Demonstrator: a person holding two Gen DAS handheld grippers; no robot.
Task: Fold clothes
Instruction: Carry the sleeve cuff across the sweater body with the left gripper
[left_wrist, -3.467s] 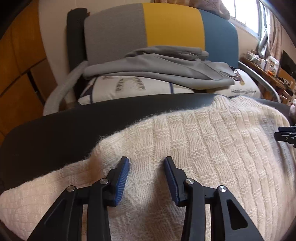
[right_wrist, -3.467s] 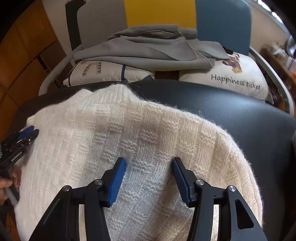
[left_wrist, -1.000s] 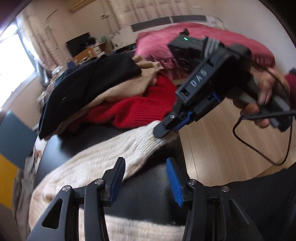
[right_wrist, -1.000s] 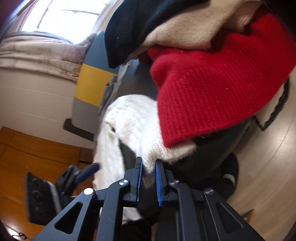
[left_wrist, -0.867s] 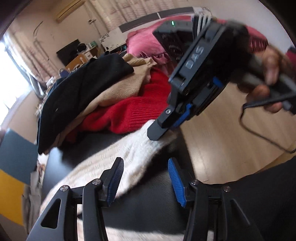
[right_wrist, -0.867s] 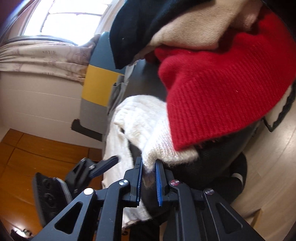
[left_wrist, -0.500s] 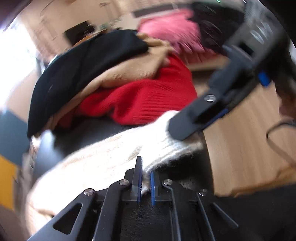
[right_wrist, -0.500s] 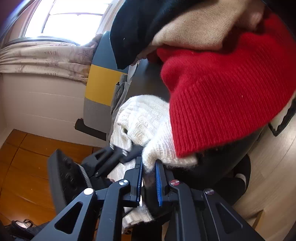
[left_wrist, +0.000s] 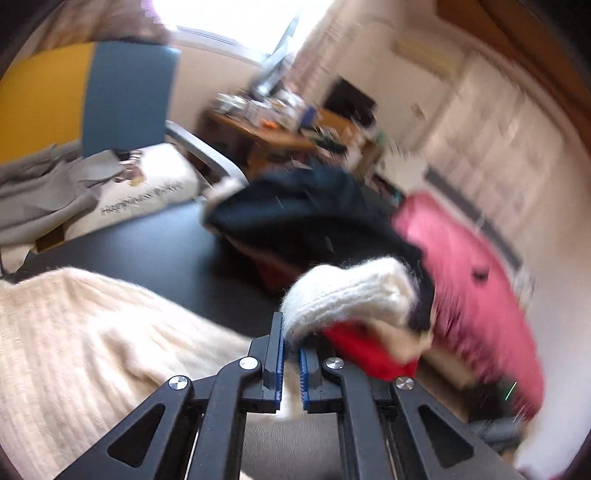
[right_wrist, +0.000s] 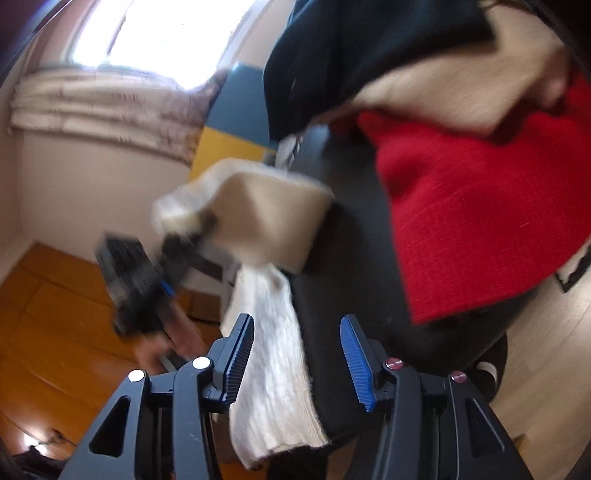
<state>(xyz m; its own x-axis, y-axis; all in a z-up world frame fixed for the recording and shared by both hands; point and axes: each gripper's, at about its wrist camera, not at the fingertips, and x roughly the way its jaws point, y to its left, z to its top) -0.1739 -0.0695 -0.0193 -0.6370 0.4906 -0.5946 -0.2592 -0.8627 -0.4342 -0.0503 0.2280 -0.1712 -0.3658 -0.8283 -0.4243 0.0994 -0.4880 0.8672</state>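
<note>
our right tongs (right_wrist: 297, 354) reach forward with jaws opening, nothing pressed between the blue pads; the white knit sweater (right_wrist: 273, 354) hangs just beyond them over the edge of the black bench (right_wrist: 354, 266). to the left of the sweater, our left tongs (right_wrist: 173, 254) lift a blurred fold of it, a hand (right_wrist: 166, 343) below them. to the right of the sweater a red knit (right_wrist: 480, 221) droops off the bench, with a beige garment (right_wrist: 461, 85) and a black garment (right_wrist: 351, 48) piled above it.
</note>
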